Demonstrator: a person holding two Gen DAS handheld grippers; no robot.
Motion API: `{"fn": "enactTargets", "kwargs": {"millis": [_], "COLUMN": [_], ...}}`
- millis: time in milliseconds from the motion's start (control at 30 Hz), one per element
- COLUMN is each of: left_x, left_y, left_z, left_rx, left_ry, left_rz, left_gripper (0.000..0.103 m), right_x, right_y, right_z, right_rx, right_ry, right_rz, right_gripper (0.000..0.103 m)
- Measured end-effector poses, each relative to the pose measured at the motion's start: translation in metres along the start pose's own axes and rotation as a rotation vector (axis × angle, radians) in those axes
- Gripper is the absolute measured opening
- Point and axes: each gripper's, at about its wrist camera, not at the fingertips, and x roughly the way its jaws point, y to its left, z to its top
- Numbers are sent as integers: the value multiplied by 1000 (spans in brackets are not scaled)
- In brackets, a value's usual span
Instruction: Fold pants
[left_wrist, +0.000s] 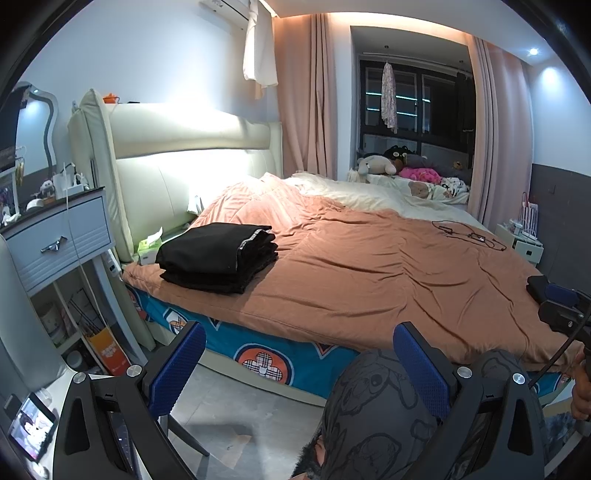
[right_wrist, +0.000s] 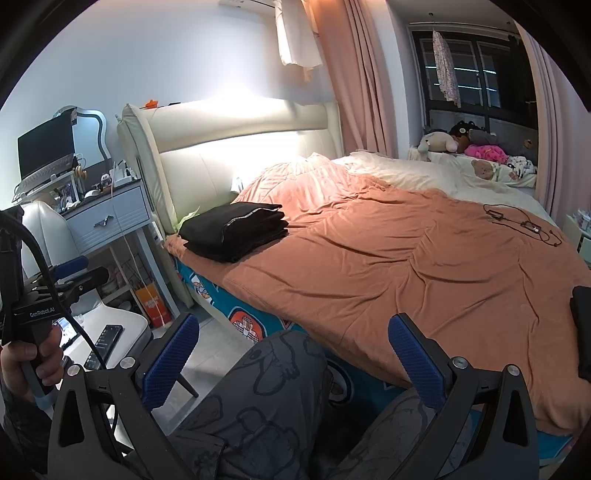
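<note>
One dark cloth (right_wrist: 583, 325) on the bedspread (right_wrist: 406, 266) shows only right-wrist

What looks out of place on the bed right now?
A thin black cable with earpieces lies loose on the orange duvet near the far edge, tangled. The folded black pants sit in a neat stack by the headboard. Both grippers are open and empty.
</note>
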Motion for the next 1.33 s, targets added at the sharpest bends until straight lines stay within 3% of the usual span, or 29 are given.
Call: {"fn": "enactTargets", "kwargs": {"millis": [1333], "left_x": [-2], "left_y": [-1], "left_z": [2], "left_rx": [-2], "left_ry": [0], "left_rz": [-12], "left_gripper": [103], "right_x": [-5], "right_y": [-2], "right_z": [0], "right_rx": [-1], "right_ry": [4], "right_rz": [-10], "right_gripper": [103]}}
